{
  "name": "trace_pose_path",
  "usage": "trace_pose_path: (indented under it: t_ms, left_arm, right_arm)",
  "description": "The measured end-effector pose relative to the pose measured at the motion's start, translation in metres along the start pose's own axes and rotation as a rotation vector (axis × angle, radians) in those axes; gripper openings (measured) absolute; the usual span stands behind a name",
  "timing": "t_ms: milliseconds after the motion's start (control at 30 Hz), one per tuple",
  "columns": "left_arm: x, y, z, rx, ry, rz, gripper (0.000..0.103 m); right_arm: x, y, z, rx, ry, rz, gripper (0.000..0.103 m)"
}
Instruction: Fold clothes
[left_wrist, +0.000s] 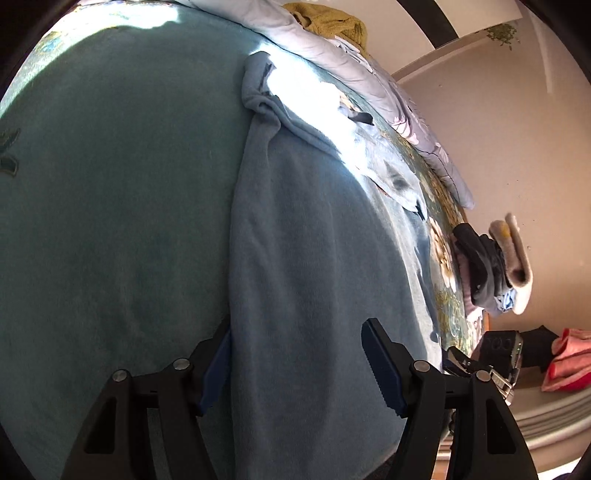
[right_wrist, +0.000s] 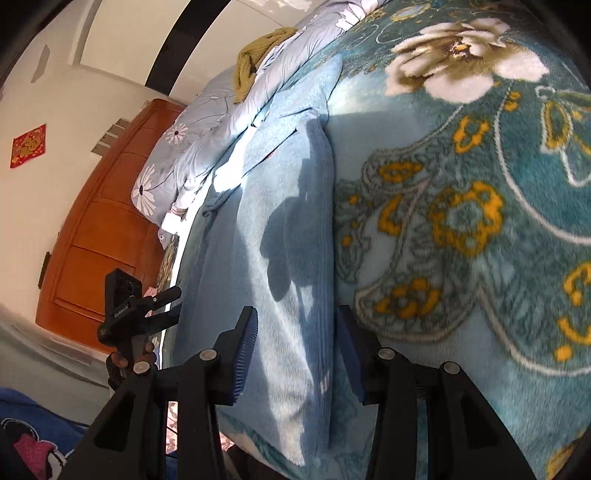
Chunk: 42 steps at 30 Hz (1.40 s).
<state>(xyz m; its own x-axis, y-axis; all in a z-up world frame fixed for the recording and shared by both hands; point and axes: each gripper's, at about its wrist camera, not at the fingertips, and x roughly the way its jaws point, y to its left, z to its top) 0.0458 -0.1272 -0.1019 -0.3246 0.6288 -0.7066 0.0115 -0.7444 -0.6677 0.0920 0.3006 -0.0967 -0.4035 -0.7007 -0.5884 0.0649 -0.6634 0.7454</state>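
Both tongs spread, empty: left tongs (left_wrist: 295, 365) and right tongs (right_wrist: 295, 354) straddling near hem of light-blue garment (left_wrist: 314, 240). Lies lengthwise on bed (left_wrist: 110, 184), long sides turned in, far end bunched. Probably mid-fold; fits a narrowed strip awaiting crosswise fold, or smoothing.

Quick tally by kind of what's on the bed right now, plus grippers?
Light blue garment: 1
Floral teal blanket: 1
Pale floral quilt: 1
Mustard knit: 1
Clothes pile: 1
Grippers: 2, left gripper, right gripper
Total: 7
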Motion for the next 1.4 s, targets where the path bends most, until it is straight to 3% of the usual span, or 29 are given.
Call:
trace_pose_path:
  t_ms: [133,267,533,600,733,800,900,1133,1400]
  left_arm:
    - [-0.009,0.007,-0.027,-0.068,0.031,-0.077,0.071]
    - [-0.014,0.004,-0.050,-0.076,0.041,-0.095,0.071]
    - [-0.019,0.015,-0.061,-0.126,0.025,-0.168,0.069]
    - [-0.019,0.017,-0.063,-0.126,0.020,-0.163,0.061]
    - [-0.022,0.027,-0.066,-0.148,0.012,-0.158,0.039]
    - [-0.022,0.032,-0.069,-0.155,0.015,-0.143,0.006]
    - [-0.023,0.039,-0.071,-0.177,0.007,-0.172,0.004]
    - [-0.054,0.026,-0.031,-0.137,-0.141,-0.332,0.004]
    - [-0.061,-0.005,0.069,-0.015,-0.237,-0.371,0.004]
  right_arm:
    - [-0.005,0.001,-0.016,0.003,0.006,0.037,0.045]
    - [-0.004,0.007,-0.031,-0.011,0.030,0.053,0.045]
    - [-0.001,0.002,-0.031,0.044,0.004,0.092,0.045]
    - [-0.003,0.000,-0.034,0.053,-0.006,0.091,0.040]
    - [-0.003,-0.010,-0.035,0.111,-0.005,0.064,0.009]
    - [-0.004,-0.013,-0.036,0.126,-0.003,0.074,0.007]
    - [-0.007,-0.015,-0.034,0.144,-0.009,0.141,0.007]
    - [-0.026,-0.002,0.008,0.145,-0.095,0.302,0.006]
    - [-0.006,0.021,0.104,0.108,-0.150,0.235,0.006]
